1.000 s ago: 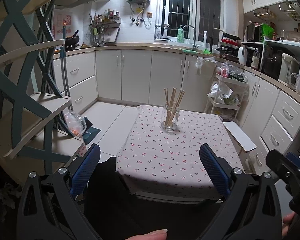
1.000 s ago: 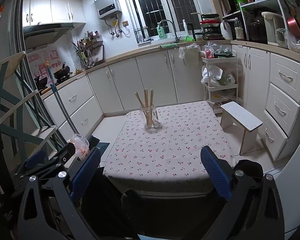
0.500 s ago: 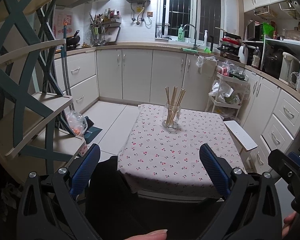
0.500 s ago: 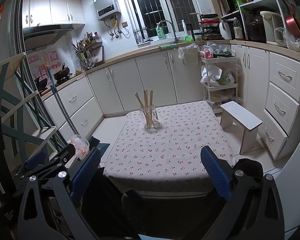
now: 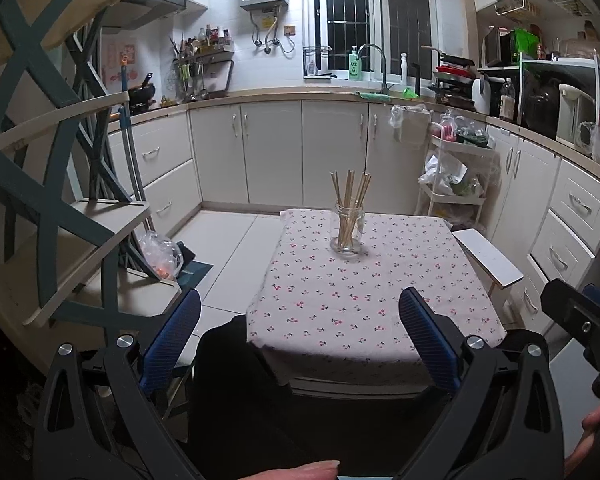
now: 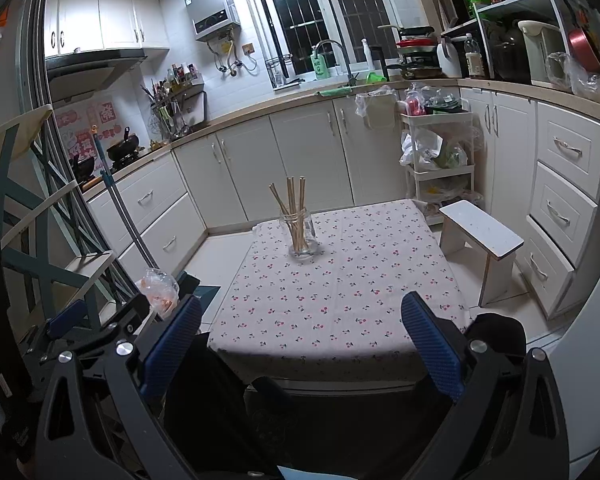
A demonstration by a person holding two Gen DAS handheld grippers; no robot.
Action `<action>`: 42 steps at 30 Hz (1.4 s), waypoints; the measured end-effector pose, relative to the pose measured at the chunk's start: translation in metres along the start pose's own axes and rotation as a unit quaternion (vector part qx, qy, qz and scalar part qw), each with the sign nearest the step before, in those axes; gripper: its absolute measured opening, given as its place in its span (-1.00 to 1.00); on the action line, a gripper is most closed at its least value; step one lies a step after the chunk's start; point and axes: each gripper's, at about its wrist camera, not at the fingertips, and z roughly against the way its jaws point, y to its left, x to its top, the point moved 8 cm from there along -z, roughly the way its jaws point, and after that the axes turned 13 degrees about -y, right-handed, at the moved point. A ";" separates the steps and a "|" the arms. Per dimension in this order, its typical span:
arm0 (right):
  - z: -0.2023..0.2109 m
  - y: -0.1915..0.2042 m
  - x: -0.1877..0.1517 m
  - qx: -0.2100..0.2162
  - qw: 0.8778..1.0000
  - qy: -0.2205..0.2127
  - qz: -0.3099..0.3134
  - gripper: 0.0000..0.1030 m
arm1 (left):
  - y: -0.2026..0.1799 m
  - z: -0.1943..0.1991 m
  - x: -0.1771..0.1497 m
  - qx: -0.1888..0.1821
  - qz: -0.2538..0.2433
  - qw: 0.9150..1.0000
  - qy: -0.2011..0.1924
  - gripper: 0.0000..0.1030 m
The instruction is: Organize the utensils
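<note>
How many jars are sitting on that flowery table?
1. A single glass jar stands on the table toward its far end, holding wooden chopsticks. No others show.

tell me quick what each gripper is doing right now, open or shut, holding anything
Left gripper: open, holding nothing, short of the table.
Right gripper: open, holding nothing, also short of the table.

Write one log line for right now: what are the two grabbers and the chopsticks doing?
left gripper: open, empty | right gripper: open, empty | chopsticks: upright in glass jar | jar on table, untouched
</note>
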 end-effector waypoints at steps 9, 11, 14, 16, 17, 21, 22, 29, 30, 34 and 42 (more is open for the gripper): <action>0.004 -0.006 -0.008 -0.003 1.000 0.005 -0.006 0.86 | 0.007 -0.003 0.000 0.001 0.017 1.000 0.000 0.85; 0.004 -0.006 -0.008 -0.003 1.000 0.006 -0.006 0.86 | 0.006 -0.004 -0.001 0.001 0.016 1.000 0.002 0.85; 0.003 -0.005 -0.007 -0.003 1.000 0.005 -0.006 0.86 | 0.004 -0.004 -0.002 0.000 0.014 1.000 0.003 0.85; 0.002 -0.005 -0.007 -0.003 1.000 0.005 -0.006 0.86 | 0.005 -0.004 -0.003 0.000 0.014 1.000 0.003 0.85; 0.002 -0.005 -0.007 -0.003 1.000 0.005 -0.006 0.86 | 0.004 -0.004 -0.003 0.001 0.014 1.000 0.003 0.85; 0.002 -0.005 -0.007 -0.003 1.000 0.006 -0.006 0.86 | 0.003 -0.004 -0.005 0.001 0.015 1.000 0.005 0.85; 0.002 -0.005 -0.007 -0.003 1.000 0.006 -0.006 0.86 | 0.003 -0.004 -0.005 0.000 0.015 1.000 0.005 0.85; 0.002 -0.004 -0.007 -0.003 1.000 0.006 -0.006 0.86 | 0.002 -0.004 -0.006 -0.001 0.017 1.000 0.007 0.85; 0.003 -0.005 -0.007 -0.003 1.000 0.006 -0.006 0.86 | 0.001 -0.004 -0.008 -0.001 0.017 1.000 0.009 0.85; 0.002 -0.004 -0.007 -0.003 1.000 0.006 -0.006 0.86 | 0.000 -0.004 -0.012 -0.002 0.019 1.000 0.012 0.85; 0.002 -0.003 -0.007 -0.004 1.000 0.007 -0.007 0.86 | 0.000 -0.004 -0.014 -0.002 0.018 1.000 0.011 0.85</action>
